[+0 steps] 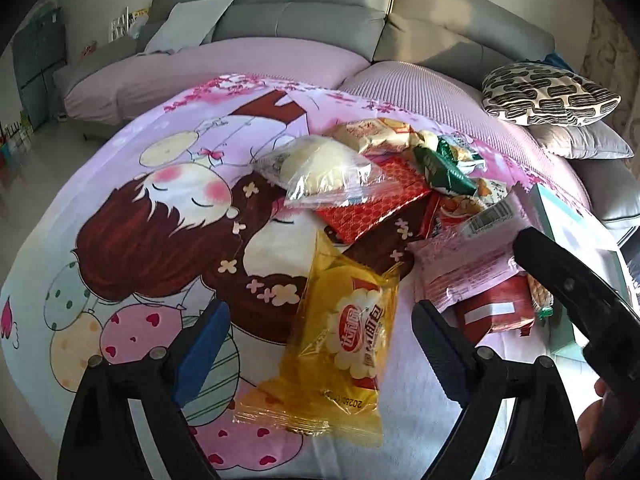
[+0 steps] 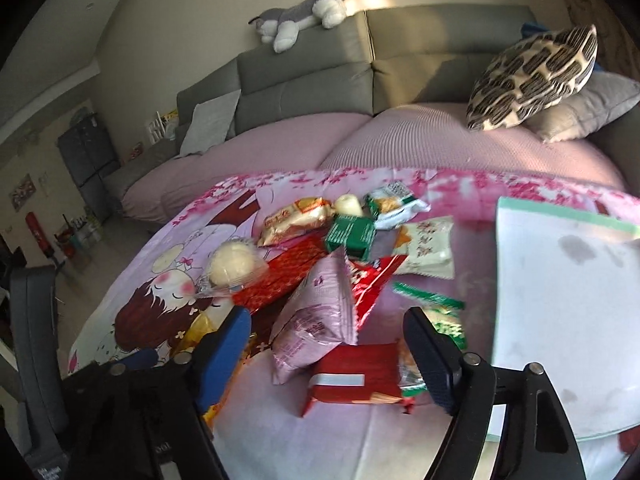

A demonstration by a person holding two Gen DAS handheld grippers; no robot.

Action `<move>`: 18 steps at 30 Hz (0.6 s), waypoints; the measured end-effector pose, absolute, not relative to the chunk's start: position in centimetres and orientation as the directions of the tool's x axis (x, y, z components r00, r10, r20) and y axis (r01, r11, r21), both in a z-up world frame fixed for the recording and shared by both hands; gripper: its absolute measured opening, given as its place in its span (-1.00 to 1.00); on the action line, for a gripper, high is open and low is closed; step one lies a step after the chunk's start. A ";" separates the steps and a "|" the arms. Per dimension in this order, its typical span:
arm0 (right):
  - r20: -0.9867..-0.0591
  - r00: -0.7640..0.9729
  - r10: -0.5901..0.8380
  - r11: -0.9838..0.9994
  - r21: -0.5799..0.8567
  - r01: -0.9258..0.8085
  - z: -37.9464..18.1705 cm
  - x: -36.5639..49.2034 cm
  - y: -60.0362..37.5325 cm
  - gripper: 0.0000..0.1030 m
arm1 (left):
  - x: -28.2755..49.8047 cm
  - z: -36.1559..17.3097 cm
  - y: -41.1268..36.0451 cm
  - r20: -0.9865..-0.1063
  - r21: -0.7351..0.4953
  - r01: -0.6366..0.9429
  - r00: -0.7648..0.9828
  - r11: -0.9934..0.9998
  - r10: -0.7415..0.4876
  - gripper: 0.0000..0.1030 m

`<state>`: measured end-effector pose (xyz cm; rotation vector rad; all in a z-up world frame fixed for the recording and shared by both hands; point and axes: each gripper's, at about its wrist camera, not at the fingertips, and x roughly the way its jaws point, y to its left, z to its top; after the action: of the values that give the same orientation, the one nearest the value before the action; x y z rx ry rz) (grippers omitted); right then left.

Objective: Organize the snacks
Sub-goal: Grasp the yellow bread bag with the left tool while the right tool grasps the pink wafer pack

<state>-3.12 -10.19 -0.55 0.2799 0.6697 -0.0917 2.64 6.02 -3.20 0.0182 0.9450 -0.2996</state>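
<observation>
The yellow snack packet is seen between the wide-apart, untouching jaws of the left gripper. The right gripper is spread around a red packet, contact unclear. Only there, a plush dog is shown.

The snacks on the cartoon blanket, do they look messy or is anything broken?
Messy, yes. The snacks sit in a loose heap on the blanket, overlapping at odd angles: a clear bun bag lies on a red packet, and a pink bag stands tipped up against the others. The yellow packet lies apart. Nothing looks torn or spilled.
</observation>
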 end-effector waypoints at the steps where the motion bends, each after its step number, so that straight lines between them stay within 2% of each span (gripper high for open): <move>1: -0.628 0.778 0.007 0.957 0.230 0.177 -0.8 -2.9 -10.2 0.44 | 2.7 -3.4 6.0 -0.802 -0.121 0.262 0.542 0.957 -0.250 0.79; 4: -0.636 0.771 0.017 0.952 0.246 0.182 -1.4 -2.3 -10.3 0.35 | 3.0 -3.9 6.0 -0.815 -0.141 0.265 0.516 0.954 -0.264 0.51; 10: -0.649 0.759 0.052 0.940 0.288 0.182 -2.4 -1.6 -10.4 0.12 | 3.3 -4.8 5.9 -0.835 -0.150 0.263 0.483 0.953 -0.265 0.35; 12: -0.653 0.755 0.054 0.939 0.291 0.184 -2.7 -1.4 -10.3 0.02 | 3.3 -4.8 5.9 -0.835 -0.150 0.265 0.481 0.952 -0.266 0.24; 14: -0.655 0.754 0.058 0.939 0.292 0.182 -2.8 -1.3 -10.3 -0.09 | 3.3 -4.8 5.9 -0.836 -0.153 0.268 0.478 0.951 -0.270 -0.01; 16: -0.647 0.759 0.069 0.935 0.308 0.177 -2.8 -1.4 -10.4 -0.28 | 3.3 -4.8 5.9 -0.835 -0.154 0.269 0.479 0.951 -0.270 -0.04; 18: -0.638 0.766 0.079 0.929 0.325 0.175 -2.8 -1.4 -10.5 -0.32 | 3.4 -4.7 6.0 -0.834 -0.160 0.268 0.479 0.950 -0.275 -0.10</move>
<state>-1.42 -10.46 -2.76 0.3822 0.7013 -0.0531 3.35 5.96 -4.74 -0.0080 1.0187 -0.3314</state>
